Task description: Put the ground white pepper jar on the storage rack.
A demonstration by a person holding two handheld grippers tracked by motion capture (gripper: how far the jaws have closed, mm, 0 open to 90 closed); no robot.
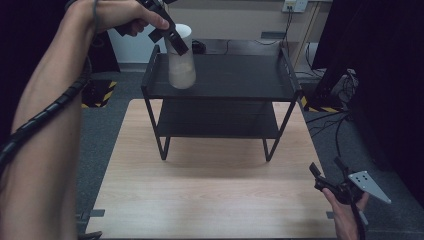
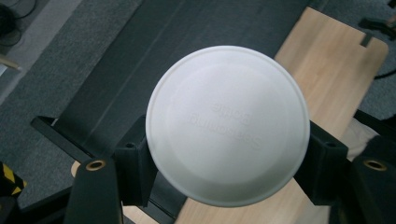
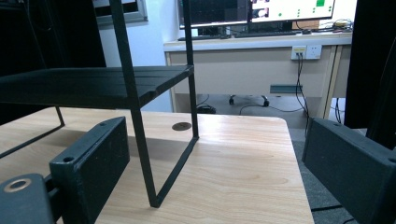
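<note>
Fingers [image 2: 135, 172] of my left gripper [image 1: 172, 37] clamped on both sides of a white cup [image 1: 181, 62] at the black rack's [image 1: 225, 80] top-shelf left edge, rest of that shelf bare, right gripper [image 1: 330, 177] jaws apart near the wooden table's [image 1: 210, 200] right edge

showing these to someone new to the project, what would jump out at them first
The eye goes first to the white cup, clamped in the left gripper over the left end of the black rack's top shelf; in the left gripper view its round lid sits between the two jaws. Next comes the rack itself, standing at the far side of the wooden table, and the right gripper, open at the table's near right corner.
</note>
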